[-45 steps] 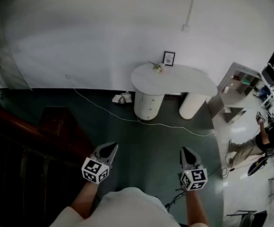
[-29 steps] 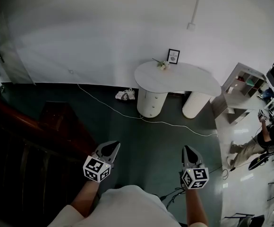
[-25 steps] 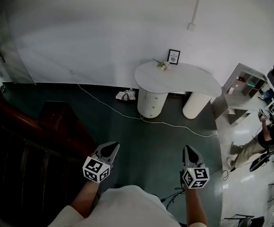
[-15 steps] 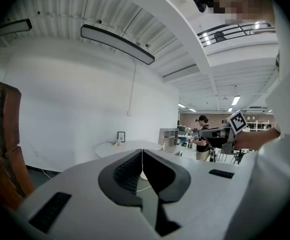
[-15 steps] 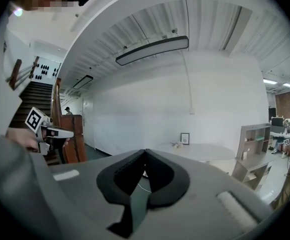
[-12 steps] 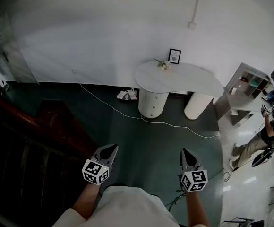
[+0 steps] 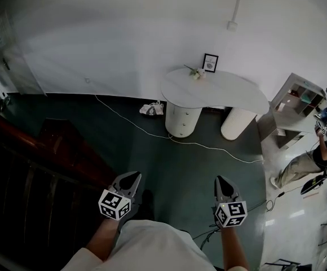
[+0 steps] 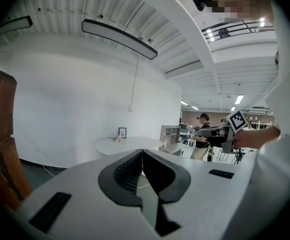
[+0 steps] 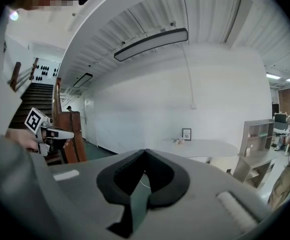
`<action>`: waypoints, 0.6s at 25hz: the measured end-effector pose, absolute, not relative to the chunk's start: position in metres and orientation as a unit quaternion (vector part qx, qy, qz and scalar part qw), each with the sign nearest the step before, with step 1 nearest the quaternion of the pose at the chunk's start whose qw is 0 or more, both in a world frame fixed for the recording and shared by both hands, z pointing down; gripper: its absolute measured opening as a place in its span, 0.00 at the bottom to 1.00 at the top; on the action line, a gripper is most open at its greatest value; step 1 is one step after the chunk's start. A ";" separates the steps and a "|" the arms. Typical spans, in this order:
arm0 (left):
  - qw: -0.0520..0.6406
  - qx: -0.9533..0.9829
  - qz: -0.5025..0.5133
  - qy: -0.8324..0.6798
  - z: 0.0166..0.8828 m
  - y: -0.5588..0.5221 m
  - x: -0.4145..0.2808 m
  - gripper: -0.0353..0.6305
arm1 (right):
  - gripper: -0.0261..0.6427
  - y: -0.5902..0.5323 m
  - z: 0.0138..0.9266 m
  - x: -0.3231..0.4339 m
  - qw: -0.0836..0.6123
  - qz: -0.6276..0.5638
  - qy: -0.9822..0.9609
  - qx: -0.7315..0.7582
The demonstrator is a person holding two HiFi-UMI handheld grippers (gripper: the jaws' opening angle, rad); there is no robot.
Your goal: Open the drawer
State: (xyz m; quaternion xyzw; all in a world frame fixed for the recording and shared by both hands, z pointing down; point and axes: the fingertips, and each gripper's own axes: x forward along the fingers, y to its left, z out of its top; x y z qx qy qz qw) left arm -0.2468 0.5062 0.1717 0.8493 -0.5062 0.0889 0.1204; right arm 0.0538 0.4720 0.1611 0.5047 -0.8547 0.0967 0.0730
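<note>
A white kidney-shaped table (image 7: 220, 89) stands against the far wall on a round pedestal with drawers (image 7: 181, 119), all shut, and a plain second leg (image 7: 235, 123). My left gripper (image 7: 133, 175) and right gripper (image 7: 220, 179) hover over the dark green floor, well short of the table, both shut and empty. In the left gripper view the jaws (image 8: 142, 150) meet at the tips, and the table (image 8: 127, 144) is small and distant. The right gripper view shows its jaws (image 9: 145, 151) closed too, with the table (image 9: 200, 145) ahead.
A framed picture (image 7: 210, 62) and small flowers (image 7: 195, 72) sit on the table. A white cable (image 7: 208, 147) crosses the floor. A wooden stair railing (image 7: 51, 157) runs at left. A white shelf unit (image 7: 296, 103) and a person (image 7: 307, 162) are at right.
The view has shifted forward toward the table, and a dark shoe now shows between the grippers. Both grippers stay shut and low in the picture.
</note>
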 end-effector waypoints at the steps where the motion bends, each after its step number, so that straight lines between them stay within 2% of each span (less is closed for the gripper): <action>1: 0.119 0.850 0.090 -0.505 0.173 0.500 -0.247 0.06 | 0.06 0.467 0.162 0.052 0.074 0.095 -0.855 0.505; 15: 0.116 0.866 0.098 -0.476 0.181 0.373 -0.282 0.06 | 0.06 0.361 0.172 0.013 0.086 0.101 -0.837 0.530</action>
